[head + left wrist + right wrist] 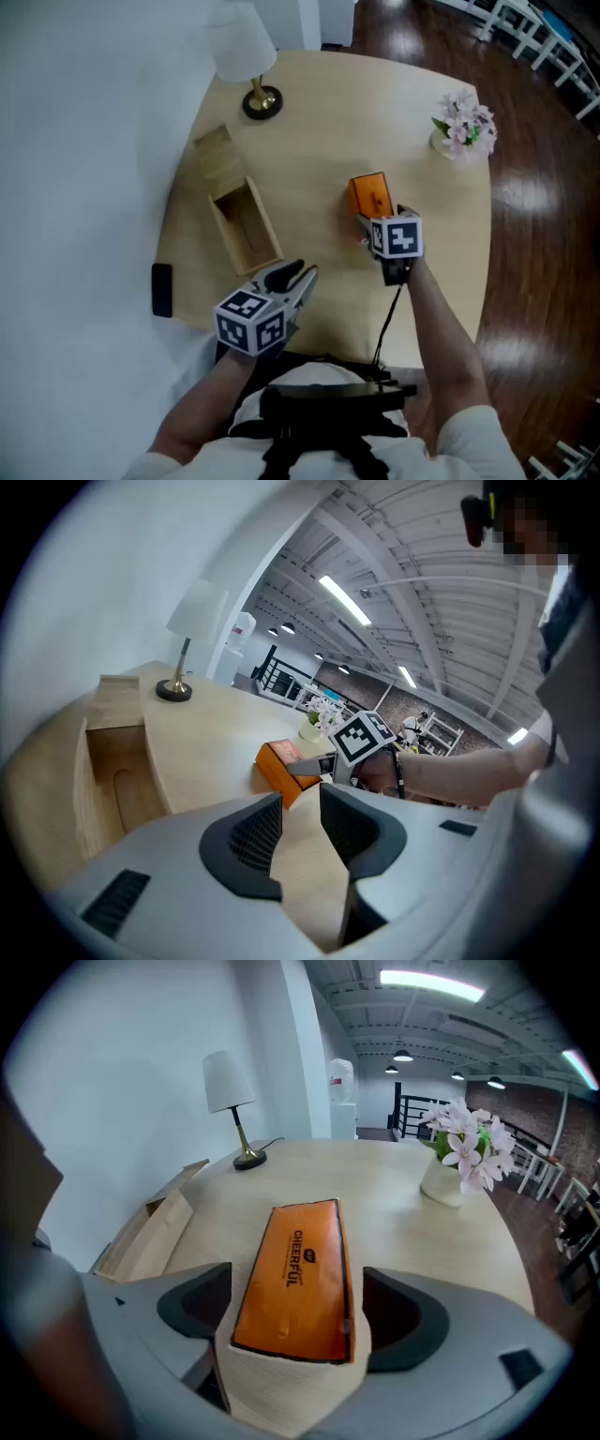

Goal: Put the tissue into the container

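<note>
An orange tissue pack (370,195) lies flat on the round wooden table (328,103), to the right of an open wooden box container (265,220). The box's lid (222,155) lies at its far end. My right gripper (373,217) is at the pack's near end and is open. In the right gripper view the tissue pack (295,1279) sits between the wide jaws with a thin gap on each side. My left gripper (300,272) hovers by the table's front edge, just in front of the box. It is open, with only bare tabletop between the left gripper's (300,822) pads.
A white lamp (246,47) stands at the table's back left. A vase of pink flowers (461,127) is at the back right. A black flat object (161,289) lies at the left edge. Dark wood floor surrounds the table and a white wall runs along the left.
</note>
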`<move>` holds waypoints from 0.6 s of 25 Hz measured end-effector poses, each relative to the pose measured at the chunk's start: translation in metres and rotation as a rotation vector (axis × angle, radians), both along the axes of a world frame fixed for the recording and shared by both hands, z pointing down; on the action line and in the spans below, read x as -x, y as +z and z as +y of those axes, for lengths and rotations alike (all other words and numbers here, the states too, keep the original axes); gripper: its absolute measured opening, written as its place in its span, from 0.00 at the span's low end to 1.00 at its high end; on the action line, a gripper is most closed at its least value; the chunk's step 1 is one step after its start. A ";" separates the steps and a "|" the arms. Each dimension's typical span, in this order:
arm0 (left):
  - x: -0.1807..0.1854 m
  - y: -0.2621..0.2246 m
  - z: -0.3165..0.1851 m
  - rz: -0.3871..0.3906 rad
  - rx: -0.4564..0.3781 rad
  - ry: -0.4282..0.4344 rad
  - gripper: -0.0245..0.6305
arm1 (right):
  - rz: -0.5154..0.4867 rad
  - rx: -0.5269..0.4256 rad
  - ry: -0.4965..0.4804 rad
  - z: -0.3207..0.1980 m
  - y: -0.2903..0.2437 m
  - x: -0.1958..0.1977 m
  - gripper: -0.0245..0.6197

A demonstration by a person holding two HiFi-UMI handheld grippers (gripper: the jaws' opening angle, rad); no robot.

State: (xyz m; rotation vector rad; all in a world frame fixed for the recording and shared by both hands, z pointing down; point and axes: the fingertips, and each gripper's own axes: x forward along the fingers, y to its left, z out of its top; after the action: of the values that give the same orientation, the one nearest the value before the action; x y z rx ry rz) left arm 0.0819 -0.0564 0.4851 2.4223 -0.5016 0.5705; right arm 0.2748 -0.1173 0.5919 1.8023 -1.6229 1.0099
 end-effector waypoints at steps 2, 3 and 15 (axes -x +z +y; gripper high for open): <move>-0.003 0.001 0.001 -0.001 0.006 0.000 0.21 | 0.008 0.036 0.004 0.001 0.010 -0.002 0.71; -0.004 0.002 0.002 -0.002 0.009 0.000 0.21 | 0.008 0.054 0.009 0.002 0.016 -0.004 0.71; 0.007 0.014 0.002 -0.026 0.038 -0.027 0.21 | -0.169 0.081 0.041 0.005 0.043 0.000 0.70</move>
State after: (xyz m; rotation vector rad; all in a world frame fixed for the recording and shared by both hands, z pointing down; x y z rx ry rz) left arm 0.0748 -0.0549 0.4988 2.3712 -0.5292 0.5953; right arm 0.2751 -0.1128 0.6350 1.7432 -1.6227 1.2581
